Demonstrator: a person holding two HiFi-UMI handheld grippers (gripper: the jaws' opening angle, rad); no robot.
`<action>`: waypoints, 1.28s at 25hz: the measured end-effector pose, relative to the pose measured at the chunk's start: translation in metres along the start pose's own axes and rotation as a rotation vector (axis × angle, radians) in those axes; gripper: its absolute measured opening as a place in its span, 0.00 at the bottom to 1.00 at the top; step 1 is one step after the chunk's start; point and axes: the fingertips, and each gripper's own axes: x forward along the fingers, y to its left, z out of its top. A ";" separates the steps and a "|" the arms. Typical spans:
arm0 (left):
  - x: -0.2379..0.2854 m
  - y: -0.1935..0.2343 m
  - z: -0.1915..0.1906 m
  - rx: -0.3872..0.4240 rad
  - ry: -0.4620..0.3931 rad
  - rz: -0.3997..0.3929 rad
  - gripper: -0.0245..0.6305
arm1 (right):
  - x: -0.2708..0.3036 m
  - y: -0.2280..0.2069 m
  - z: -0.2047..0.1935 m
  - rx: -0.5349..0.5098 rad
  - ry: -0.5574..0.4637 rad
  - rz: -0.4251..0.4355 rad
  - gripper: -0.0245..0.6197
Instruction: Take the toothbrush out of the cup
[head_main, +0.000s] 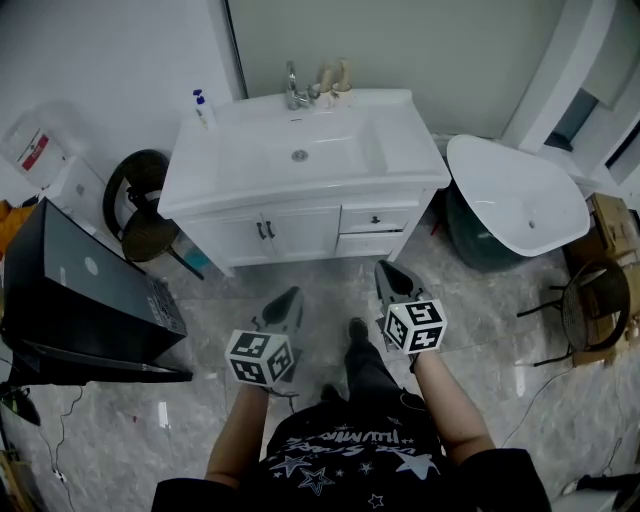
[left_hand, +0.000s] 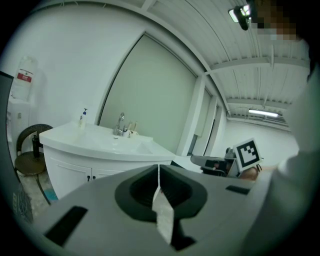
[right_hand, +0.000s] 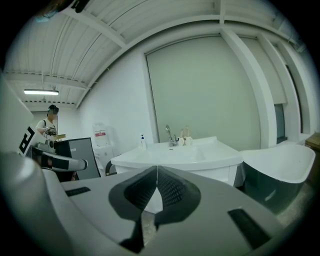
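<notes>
At the far left of the head view, a black cabinet (head_main: 80, 300) stands on the marble floor (head_main: 120, 430), with a round dark stool (head_main: 140, 205) beside it. Next comes the white table (head_main: 405, 170) with its built-in basin (head_main: 300, 150). A small soap bottle (head_main: 203, 108) sits at its back left corner and a tap (head_main: 294, 90) at the middle of the back edge. The cup (head_main: 343, 93) stands just right of the tap, near the wall, with a second pale piece close beside it. The toothbrush (head_main: 344, 70) shows only as a thin pale upright rising from the cup; its head and bristles are too small to tell. It is in the cup, untouched.

The left tongs (head_main: 284, 303) point toward the table from well short of it, closed on themselves with nothing between the pads. The right tongs (head_main: 392, 278), alongside and slightly further forward, are likewise fully closed and empty. Further right stands a white tub (head_main: 520, 200).

Assessment: the task is at the approach stage and no grasp is begun. The next move calls for closing the gap to the table and opening one pair of tongs, probably the right, which is nearer the cup. That pair must then reach over the basin to the handle above the cup's rim. The handle looks slim, so a centred pinch and a straight upward lift appear necessary to avoid tipping the cup.
</notes>
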 end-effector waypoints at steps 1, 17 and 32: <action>0.003 0.002 0.001 -0.003 -0.001 0.004 0.07 | 0.004 -0.002 0.000 0.002 0.000 0.004 0.06; 0.100 0.054 0.039 -0.005 0.005 0.071 0.07 | 0.126 -0.066 0.031 0.012 0.010 0.061 0.06; 0.205 0.097 0.093 -0.034 -0.002 0.157 0.07 | 0.246 -0.132 0.080 0.016 0.021 0.145 0.06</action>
